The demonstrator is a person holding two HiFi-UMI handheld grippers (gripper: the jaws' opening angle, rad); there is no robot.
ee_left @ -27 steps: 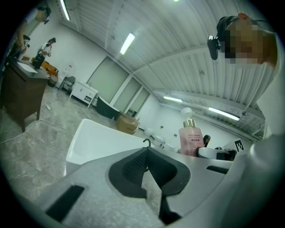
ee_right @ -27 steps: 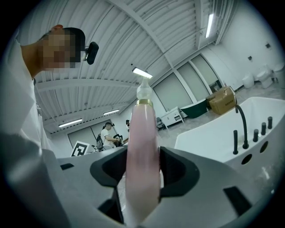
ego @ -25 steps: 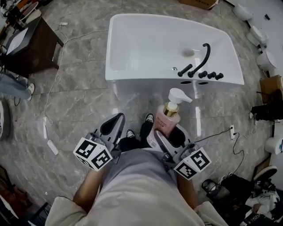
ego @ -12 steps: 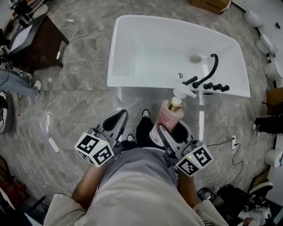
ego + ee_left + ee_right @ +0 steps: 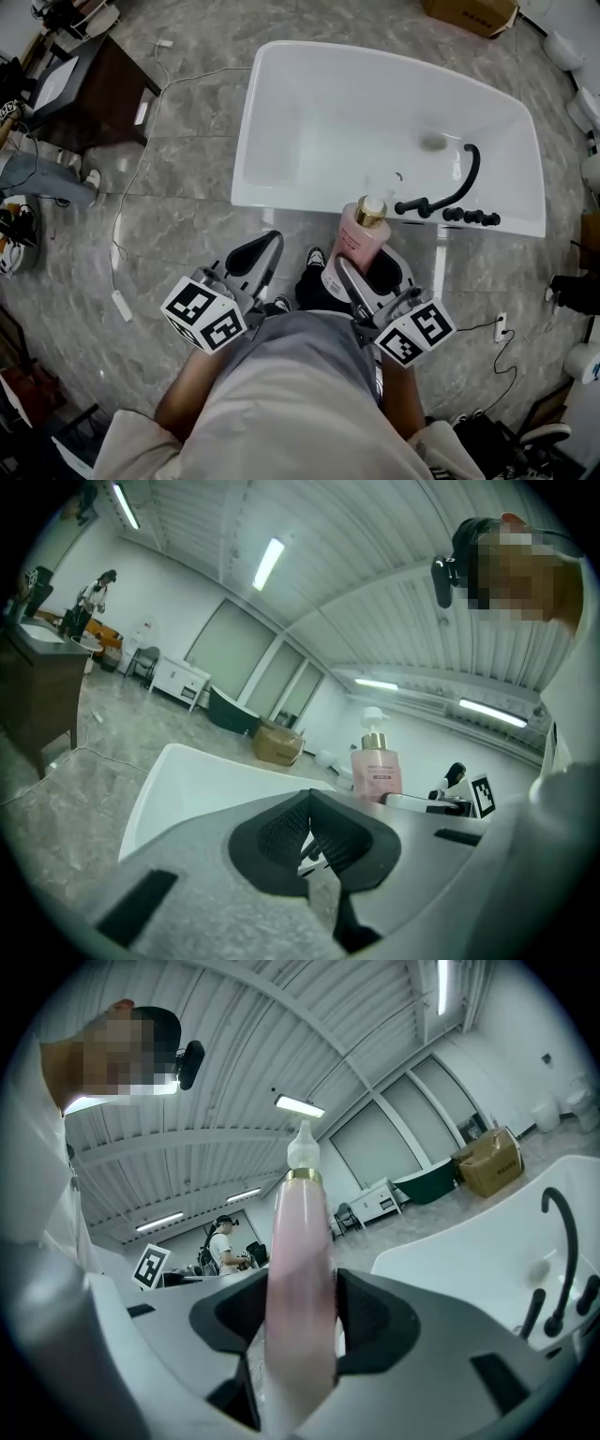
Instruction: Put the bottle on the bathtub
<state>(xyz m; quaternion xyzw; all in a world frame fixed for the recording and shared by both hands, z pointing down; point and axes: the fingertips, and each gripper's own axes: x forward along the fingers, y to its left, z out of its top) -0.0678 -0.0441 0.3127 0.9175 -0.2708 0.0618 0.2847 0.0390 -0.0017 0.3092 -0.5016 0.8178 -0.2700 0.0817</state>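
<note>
Pump bottle [image 5: 357,241] stands upright in our right gripper [image 5: 369,274], jaws clamped on its lower body, at the near edge of the bathtub [image 5: 281,194], left of the black faucet [image 5: 457,199]. Our left gripper [image 5: 254,261], closed on nothing, sits farther back.

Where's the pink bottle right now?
The bottle is right of centre in the head view, clamped in the right gripper, by the near rim of the bathtub, left of the black faucet.

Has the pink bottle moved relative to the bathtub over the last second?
Yes. The bottle, in the right hand-held gripper, has come forward toward the bathtub; its top now overlaps the near rim.
</note>
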